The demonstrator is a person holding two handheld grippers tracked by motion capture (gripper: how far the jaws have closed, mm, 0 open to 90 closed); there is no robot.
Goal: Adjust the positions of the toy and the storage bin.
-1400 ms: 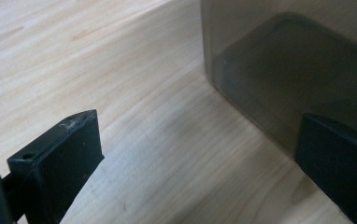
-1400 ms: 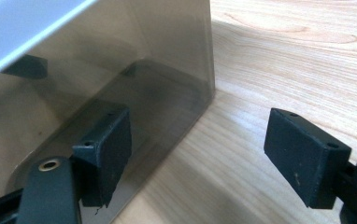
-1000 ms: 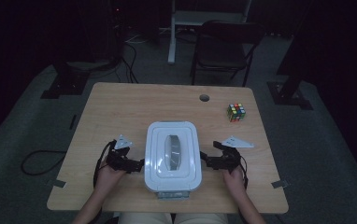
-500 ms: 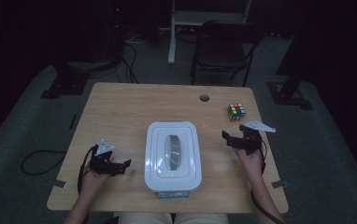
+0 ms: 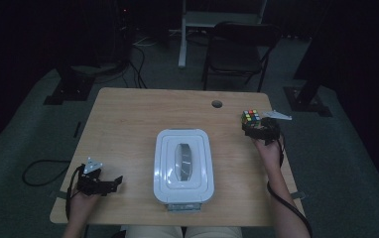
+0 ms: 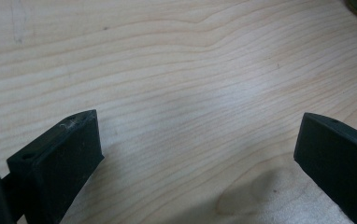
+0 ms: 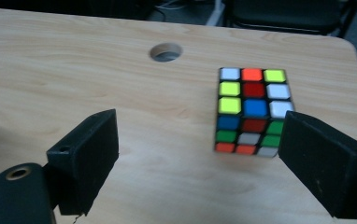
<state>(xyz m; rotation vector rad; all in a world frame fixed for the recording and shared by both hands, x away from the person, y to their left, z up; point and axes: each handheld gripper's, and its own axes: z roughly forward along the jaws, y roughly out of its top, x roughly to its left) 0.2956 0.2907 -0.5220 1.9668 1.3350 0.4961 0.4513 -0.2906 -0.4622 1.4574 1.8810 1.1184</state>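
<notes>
A white lidded container sits on the wooden table, near its front edge. A multicoloured puzzle cube stands at the table's far right. My right gripper is just in front of the cube. Its jaws are wide apart and have just been closing slightly, with nothing between them. The cube stands just beyond the right jaw. My left gripper is open over bare wood at the front left, pointing toward the container.
A round cable hole is in the table behind the cube. A dark chair and a desk frame stand beyond the table. A cable lies on the floor at the left.
Both hands have left the container's sides. The left gripper moved out toward the front-left corner, the right one moved back and right up to the cube.
</notes>
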